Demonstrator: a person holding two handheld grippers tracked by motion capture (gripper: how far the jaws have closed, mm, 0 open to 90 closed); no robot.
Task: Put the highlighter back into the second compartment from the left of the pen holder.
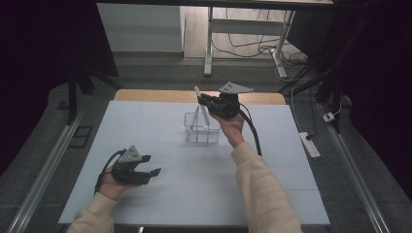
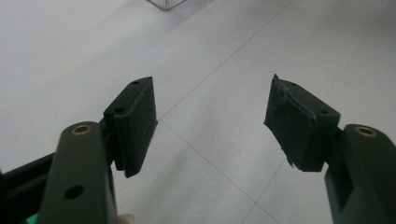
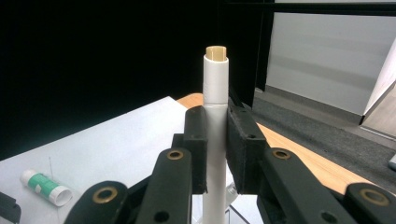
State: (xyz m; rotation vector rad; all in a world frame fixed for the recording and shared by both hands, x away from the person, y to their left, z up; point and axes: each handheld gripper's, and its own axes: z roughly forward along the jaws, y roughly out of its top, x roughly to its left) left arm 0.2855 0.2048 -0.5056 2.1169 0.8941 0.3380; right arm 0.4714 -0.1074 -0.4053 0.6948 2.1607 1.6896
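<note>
**White pen held above a clear holder, not yet released**

A person sits at a table covered by a pale grey-white mat [image 1: 160, 194], a two-jaw gripper in each hand.

The right gripper [image 1: 201, 99] is raised toward the far middle of the table. Its jaws are clamped on a slim white pen [image 3: 215, 93] with a tan tip. In the right gripper view the pen stands upright between the two black pads [image 3: 196, 140], gripped about halfway along its length. In the high view the pen hangs directly over a clear plastic holder [image 1: 201, 128], a small box-shaped container standing on the mat. At least one other white stick-like item [image 1: 195, 119] already leans inside that holder; whether the held pen's lower end has entered the holder cannot be told.

The left gripper [image 1: 153, 165] rests low at the near left of the mat, well apart from the holder. Its jaws stand wide apart with nothing between them, and the left gripper view looks past them at bare mat.

A small white tube with a green label [image 3: 45, 186] lies on the mat in the right gripper view, off to one side.

Judging from this, the work is partly done: one item seems stowed and the pen is picked up and over the holder. Lowering it in and letting go remain, and possibly the tube after that.
</note>
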